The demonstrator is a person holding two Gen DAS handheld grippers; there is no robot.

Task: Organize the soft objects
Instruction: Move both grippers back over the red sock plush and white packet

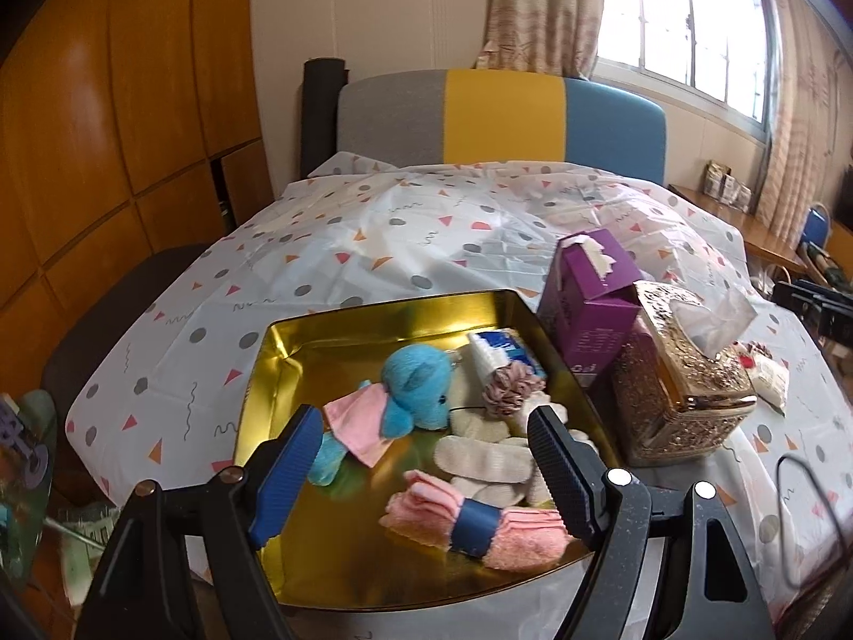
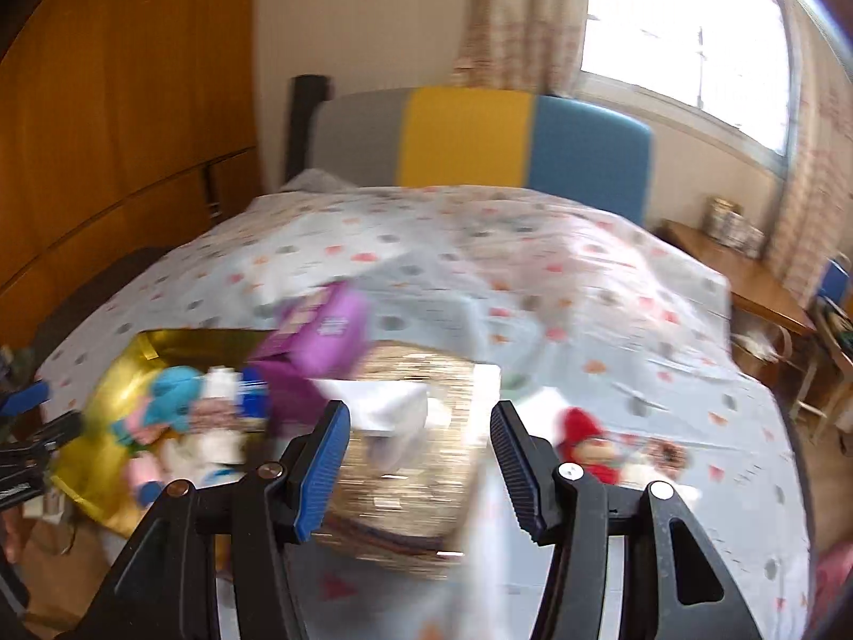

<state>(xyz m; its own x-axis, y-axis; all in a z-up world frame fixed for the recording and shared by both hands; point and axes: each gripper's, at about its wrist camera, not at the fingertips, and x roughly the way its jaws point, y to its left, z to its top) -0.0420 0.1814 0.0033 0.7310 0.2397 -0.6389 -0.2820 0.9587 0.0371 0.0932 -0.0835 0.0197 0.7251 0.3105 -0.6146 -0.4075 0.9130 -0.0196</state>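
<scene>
My left gripper point(image 1: 426, 474) hangs over the gold tin point(image 1: 373, 320), fingers spread wide, nothing between them. Inside the tin, starting at the left: a blue plush toy point(image 1: 416, 389) with a pink cloth point(image 1: 360, 421) lying against it, then white socks point(image 1: 485, 458) in the middle, a dusty-pink scrunchie point(image 1: 512, 389) behind them, and a blue-and-white packet point(image 1: 501, 346) at the back. Nearest me lies a pink rolled towel point(image 1: 480, 525) with a blue band around it. Just right of the tin stands a purple tissue box point(image 1: 592, 298), touching a gold tissue box point(image 1: 682, 368). Over to my right gripper point(image 2: 421, 458): also wide open and empty, poised above the gold tissue box point(image 2: 410, 458), though this view is badly blurred. Right of that, a small red-hatted doll point(image 2: 586, 442) lies on the patterned bedspread point(image 2: 533, 277).
</scene>
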